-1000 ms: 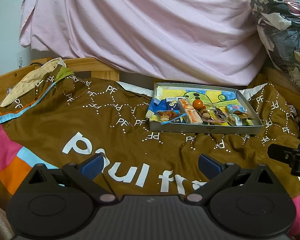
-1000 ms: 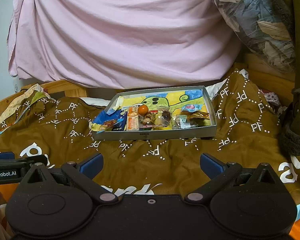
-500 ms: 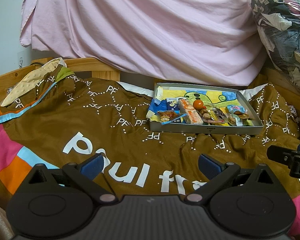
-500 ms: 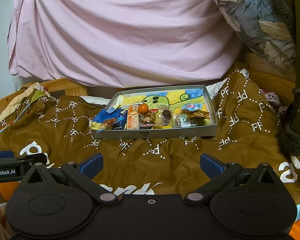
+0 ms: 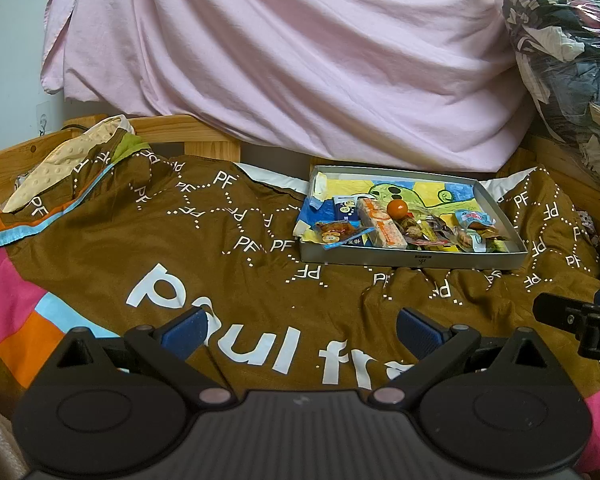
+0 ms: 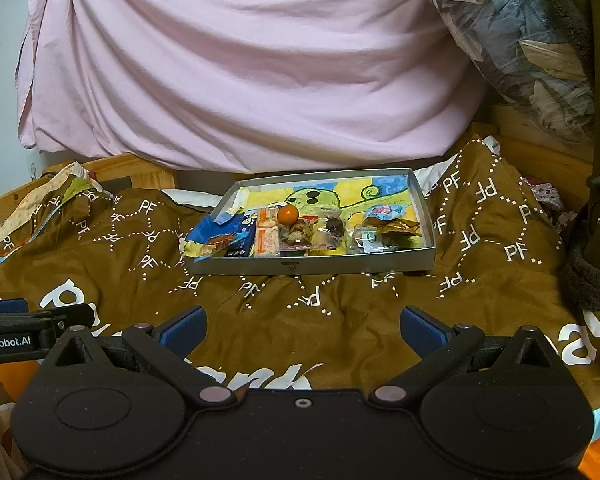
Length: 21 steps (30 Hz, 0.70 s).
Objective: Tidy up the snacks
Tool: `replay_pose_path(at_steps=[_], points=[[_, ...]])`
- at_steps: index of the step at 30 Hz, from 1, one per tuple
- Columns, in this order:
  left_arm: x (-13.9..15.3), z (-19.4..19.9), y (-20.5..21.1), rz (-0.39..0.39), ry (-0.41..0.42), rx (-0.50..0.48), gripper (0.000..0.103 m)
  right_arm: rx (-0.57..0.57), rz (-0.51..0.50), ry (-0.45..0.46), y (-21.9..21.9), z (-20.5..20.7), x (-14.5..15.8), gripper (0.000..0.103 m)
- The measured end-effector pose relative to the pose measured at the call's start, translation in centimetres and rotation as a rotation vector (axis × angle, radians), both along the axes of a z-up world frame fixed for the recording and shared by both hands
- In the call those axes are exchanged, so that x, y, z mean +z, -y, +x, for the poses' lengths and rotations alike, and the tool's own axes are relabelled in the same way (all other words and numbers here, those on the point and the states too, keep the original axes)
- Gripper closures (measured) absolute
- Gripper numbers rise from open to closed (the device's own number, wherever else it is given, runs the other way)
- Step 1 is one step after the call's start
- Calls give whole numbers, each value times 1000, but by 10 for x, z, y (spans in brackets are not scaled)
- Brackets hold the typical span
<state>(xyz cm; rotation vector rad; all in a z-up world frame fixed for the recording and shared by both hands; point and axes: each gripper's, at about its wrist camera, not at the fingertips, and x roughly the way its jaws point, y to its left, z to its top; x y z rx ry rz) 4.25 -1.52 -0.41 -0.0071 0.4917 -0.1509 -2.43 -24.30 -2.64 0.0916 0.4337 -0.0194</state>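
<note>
Snack wrappers [image 6: 300, 236] — print too small to read.

A brown quilt printed with white "PF" letters [image 5: 148, 248] covered the bed. Up at 12 o'clock hung a big rumpled pink sheet [image 5: 300, 64], and over at 2 o'clock sat a clear plastic bag stuffed with clothes [image 5: 560, 64].

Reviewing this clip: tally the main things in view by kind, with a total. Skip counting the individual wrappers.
Grey tray holding the snacks: 1
Round orange snack: 1
Long orange-and-white packet: 1
Blue packet: 1
Grippers, left and right, both open and empty: 2
Brown blanket: 1
Total: 7
</note>
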Motion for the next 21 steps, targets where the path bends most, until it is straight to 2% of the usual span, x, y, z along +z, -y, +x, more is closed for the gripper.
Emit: replay_pose_path(at_steps=[21], points=[[0, 0, 0, 0, 0, -1, 0, 1, -3, -3, -2, -1, -2, 1]])
